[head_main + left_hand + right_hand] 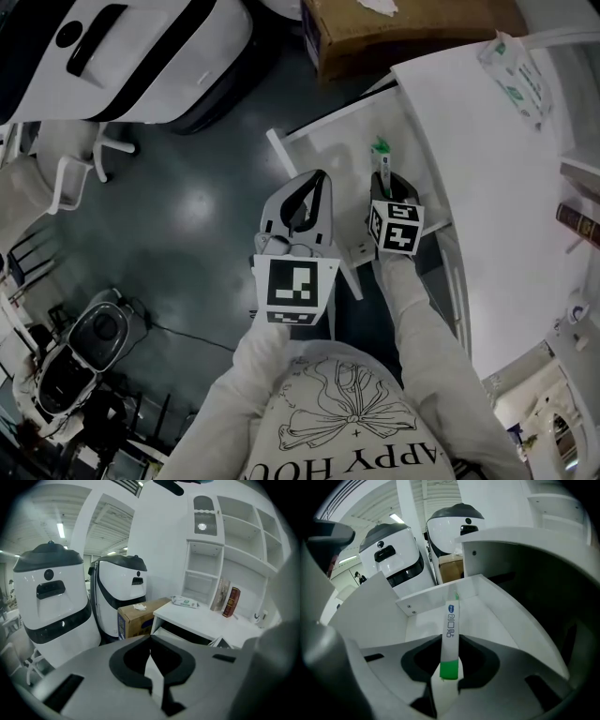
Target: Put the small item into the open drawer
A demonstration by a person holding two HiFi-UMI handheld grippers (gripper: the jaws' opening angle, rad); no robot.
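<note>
Head view: right gripper (382,178) holds a thin white-and-green stick (382,159) over the open drawer (323,155), left gripper (309,187) just beside it. Left gripper view — jaws pressed together, empty. Right gripper view — jaws pinch the stick's green end, drawer below

The right hand-held gripper (382,174) holds a thin green-tipped sachet (382,153) over the open white drawer (330,150).
</note>
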